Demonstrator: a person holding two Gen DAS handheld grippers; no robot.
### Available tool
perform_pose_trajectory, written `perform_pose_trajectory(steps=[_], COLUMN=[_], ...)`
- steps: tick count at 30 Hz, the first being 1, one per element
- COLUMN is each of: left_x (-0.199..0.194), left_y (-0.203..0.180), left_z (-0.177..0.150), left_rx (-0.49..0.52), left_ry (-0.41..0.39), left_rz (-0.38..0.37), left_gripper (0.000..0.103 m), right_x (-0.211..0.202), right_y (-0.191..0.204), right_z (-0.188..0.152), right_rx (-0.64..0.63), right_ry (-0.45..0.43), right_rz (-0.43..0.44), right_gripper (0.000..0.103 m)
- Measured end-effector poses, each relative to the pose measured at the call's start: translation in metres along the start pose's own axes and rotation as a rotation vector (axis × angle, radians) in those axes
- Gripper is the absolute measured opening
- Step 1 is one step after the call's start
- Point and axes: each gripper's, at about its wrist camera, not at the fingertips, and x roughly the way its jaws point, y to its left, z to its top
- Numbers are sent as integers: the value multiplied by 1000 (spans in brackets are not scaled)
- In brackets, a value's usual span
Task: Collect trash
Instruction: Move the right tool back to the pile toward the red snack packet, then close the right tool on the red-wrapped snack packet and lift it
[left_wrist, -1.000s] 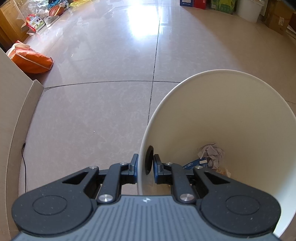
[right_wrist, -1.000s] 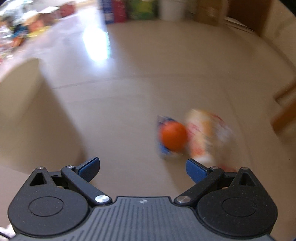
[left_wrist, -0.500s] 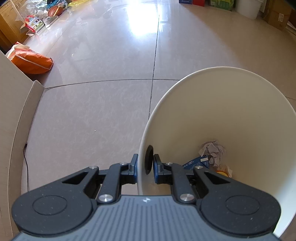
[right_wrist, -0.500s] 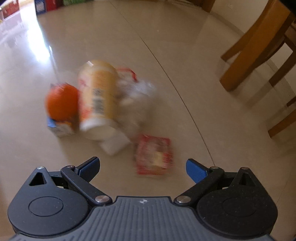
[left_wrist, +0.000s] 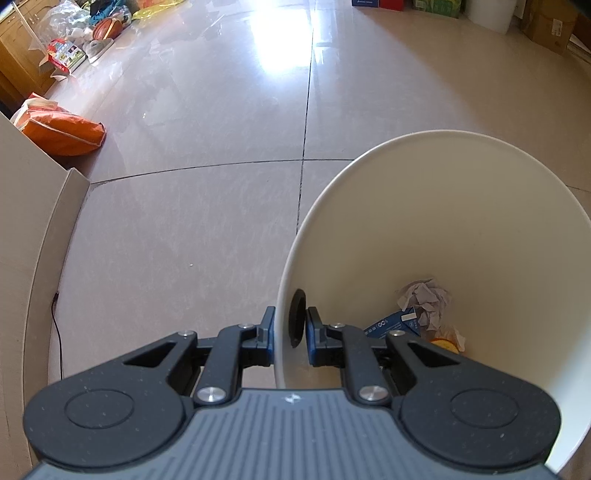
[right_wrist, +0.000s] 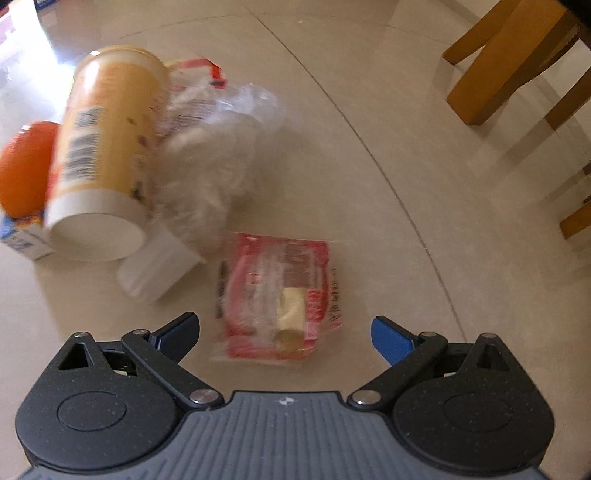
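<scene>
My left gripper (left_wrist: 290, 332) is shut on the rim of a white bin (left_wrist: 461, 229), one pad outside and one inside the wall. At the bin's bottom lie crumpled paper (left_wrist: 426, 299), a blue carton (left_wrist: 391, 325) and a yellow scrap. In the right wrist view my right gripper (right_wrist: 286, 332) stands open above the floor, with a red snack wrapper (right_wrist: 277, 295) just ahead, between its fingers. Beyond the wrapper lie a yellow paper cup (right_wrist: 99, 147) on its side, a clear plastic bag (right_wrist: 218, 129), an orange (right_wrist: 24, 170), a small blue-and-white carton (right_wrist: 22, 240) and a white paper piece (right_wrist: 155, 266).
Wooden chair legs (right_wrist: 498, 66) stand at the right of the trash pile. In the left wrist view a beige panel (left_wrist: 26, 229) with a thin cable runs along the left, an orange bag (left_wrist: 59, 129) lies beyond it, and boxes and clutter line the far wall.
The right gripper has dropped and swung toward the trash pile, so the red wrapper now lies close between its open fingers. The left gripper and bin have held still.
</scene>
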Motion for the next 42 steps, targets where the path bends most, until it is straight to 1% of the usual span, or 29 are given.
perform_pose_trajectory(steps=[5,8,11,13,15,16,18,21,23,26,30,34,38,42], left_x=[0,-1,-1,0,0,0,0,0,-1,0,-1,-1,1,3], left_y=[-1,-2,-1,-1,0,0,-1,-2,-2,-3,-3,-2,1,3], left_z=[2,2,1,1,2,2,3,3,3,3,3,3,2,2], left_rx=[-3,-1,1,-6,-11,-12,-8,-10,-4,-3,-6,-10,-18,-31], left_ry=[2,0,0,4,7,7,6,6,5,4,2,1,4,10], left_rz=[5,5,7,6,5,6,9,8,9,12,8,5,7,5], left_gripper=[14,14,14,14,14,14,15,14,14,15,14,14,15,15], right_x=[10,13,15,14,13,12,10,8,2,-8,-25,-53,-89,-133], right_y=[-4,-9,-11,-9,-9,-8,-8,-6,0,3,-4,-5,-7,-6], right_z=[2,7,12,15,17,18,19,18,15,12,13,13,20,27], right_rx=[-12,16,14,4,-4,-5,-1,-12,-30,-51,-19,-33,-41,-53], right_ry=[10,6,5,5,8,11,20,28,36,39,52,53,63,67], right_rz=[-7,10,23,39,55,60,79,74,56,55,62,55,56,85], right_gripper=[101,101,98,92,82,79,66,57,55,53,53,53,53,53])
